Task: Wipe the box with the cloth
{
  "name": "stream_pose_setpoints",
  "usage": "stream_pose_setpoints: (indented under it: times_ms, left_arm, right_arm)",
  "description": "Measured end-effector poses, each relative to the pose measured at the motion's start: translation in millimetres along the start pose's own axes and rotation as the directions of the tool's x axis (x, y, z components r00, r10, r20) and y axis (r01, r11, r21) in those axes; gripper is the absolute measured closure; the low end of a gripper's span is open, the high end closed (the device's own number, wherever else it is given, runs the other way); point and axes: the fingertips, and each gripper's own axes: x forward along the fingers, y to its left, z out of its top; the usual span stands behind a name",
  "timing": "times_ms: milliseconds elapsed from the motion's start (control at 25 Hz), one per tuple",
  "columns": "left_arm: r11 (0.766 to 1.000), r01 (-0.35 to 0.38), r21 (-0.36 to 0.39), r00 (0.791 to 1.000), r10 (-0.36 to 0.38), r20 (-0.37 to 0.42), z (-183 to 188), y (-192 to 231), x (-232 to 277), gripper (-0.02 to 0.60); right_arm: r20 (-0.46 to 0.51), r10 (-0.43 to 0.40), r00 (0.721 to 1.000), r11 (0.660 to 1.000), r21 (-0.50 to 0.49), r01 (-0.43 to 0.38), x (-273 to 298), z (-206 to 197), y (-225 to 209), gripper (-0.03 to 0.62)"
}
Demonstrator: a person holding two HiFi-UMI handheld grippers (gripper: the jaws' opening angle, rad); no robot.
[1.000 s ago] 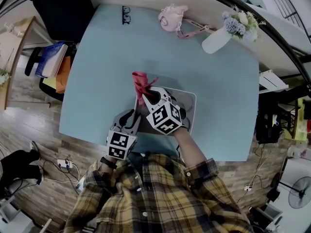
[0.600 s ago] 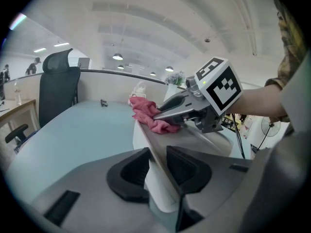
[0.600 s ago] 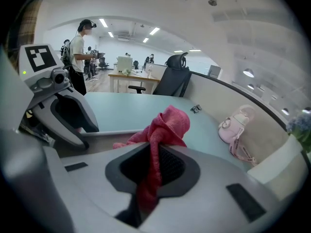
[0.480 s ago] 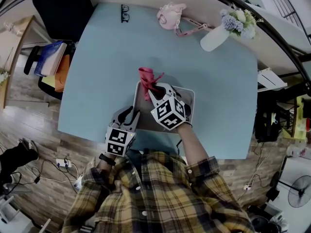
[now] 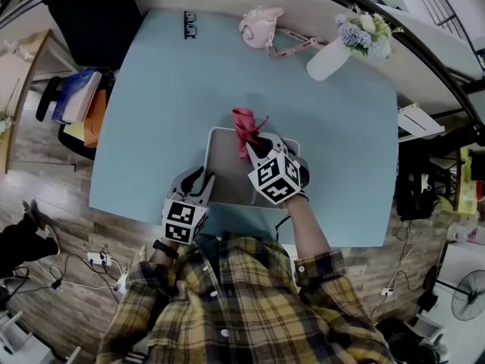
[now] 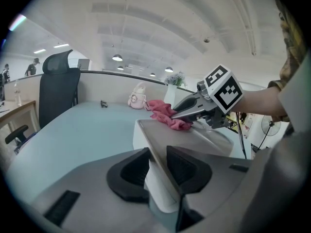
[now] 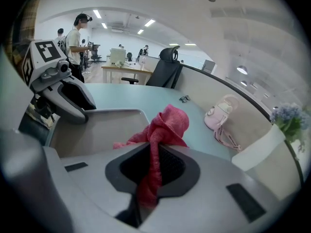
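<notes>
Head view: left tongs (image 5: 203, 182) clamp the box (image 5: 227, 169) by its rim, right tongs (image 5: 255, 141) pinch the cloth (image 5: 244, 120).

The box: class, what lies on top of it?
The pink cloth, held in the right gripper, rests on the box at its far rim. Whatever lies beneath cloth and gripper is covered.

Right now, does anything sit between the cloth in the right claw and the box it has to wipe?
Nothing visible. The cloth, pinched in the right claw, sits at the far rim of the box; the left claw grips its near rim.
</notes>
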Motion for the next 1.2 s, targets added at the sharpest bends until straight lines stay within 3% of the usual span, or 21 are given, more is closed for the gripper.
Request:
stream_pose_setpoints:
  times_ms: [280,480,840,1200]
  left_arm:
    - [1.0,-0.006,0.0,1.0,0.006,0.002,1.3,-0.2,-0.1,0.472]
    - [1.0,-0.009,0.0,1.0,0.009,0.011,0.6,-0.5,-1.2,0.472]
    - [1.0,-0.003,-0.001,1.0,0.003,0.009,-0.1,0.6,0.8,0.471]
    - [1.0,0.0,-0.001,1.0,0.0,0.017,-0.7,0.1,-0.4,0.471]
  right_arm:
    - [-0.005,-0.06,0.998,0.997,0.038,0.06,-19.0,-18.4,-13.1,0.548]
    - [-0.046,-0.116,0.992,0.984,0.127,0.121,-34.3,-44.8,-27.6,0.548]
    - [-0.12,-0.185,0.975,0.964,0.17,0.203,-57.2,-87.2,-47.8,0.548]
    - [-0.193,-0.29,0.937,0.927,0.186,0.325,-85.5,-117.0,-57.3,0.548]
